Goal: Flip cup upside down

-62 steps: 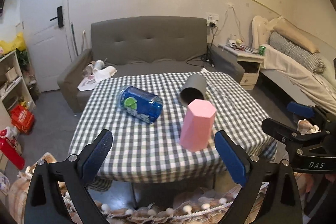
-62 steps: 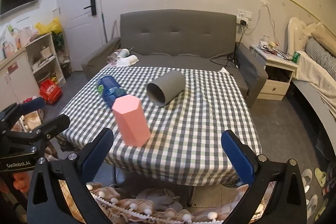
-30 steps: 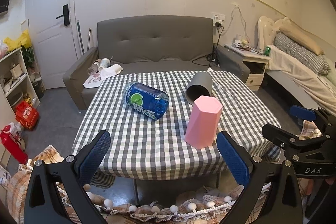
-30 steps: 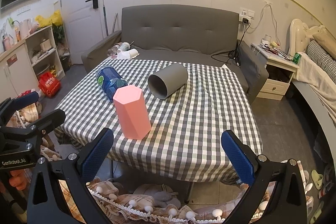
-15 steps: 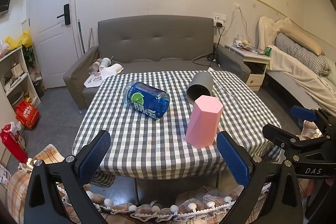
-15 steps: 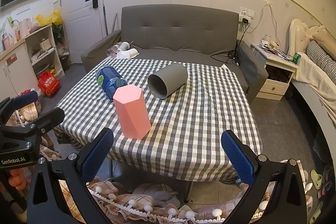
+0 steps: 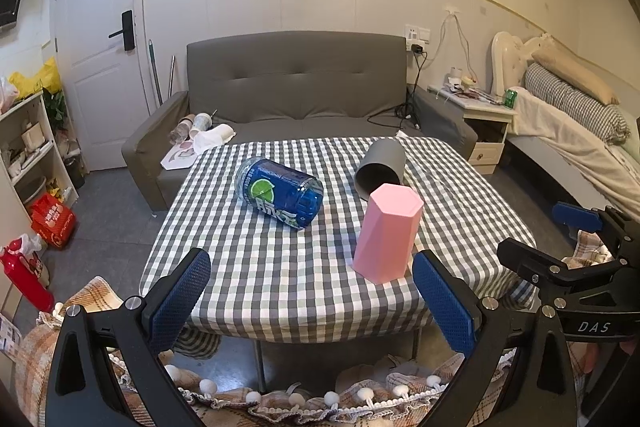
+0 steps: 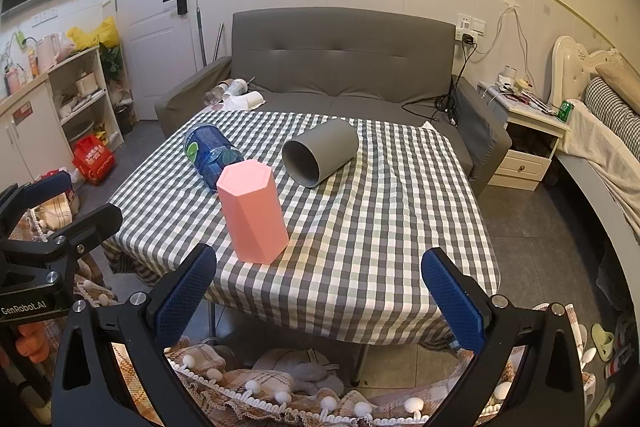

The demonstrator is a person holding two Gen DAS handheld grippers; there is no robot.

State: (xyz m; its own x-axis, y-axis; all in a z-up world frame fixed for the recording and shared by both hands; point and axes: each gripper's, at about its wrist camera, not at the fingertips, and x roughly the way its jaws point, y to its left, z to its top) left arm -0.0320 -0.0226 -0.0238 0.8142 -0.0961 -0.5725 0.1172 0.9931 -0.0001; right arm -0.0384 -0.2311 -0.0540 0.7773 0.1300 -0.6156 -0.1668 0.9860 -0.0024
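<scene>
Left wrist view shows the pink cup (image 7: 387, 233) standing with its closed end up near the front edge of the checkered surface (image 7: 280, 279). Just behind it, a grey cup (image 7: 380, 169) lies on its side with the opening toward the camera; whether they touch, I cannot tell. A blue bottle (image 7: 280, 193) lies on its side to the left of both, a little apart. The left gripper (image 7: 312, 301) is in front of the surface with its fingers wide apart and holds nothing. The right gripper (image 8: 318, 291) is also before the surface, fingers wide apart and empty. A grey sofa (image 8: 344, 67) stands behind the surface.
</scene>
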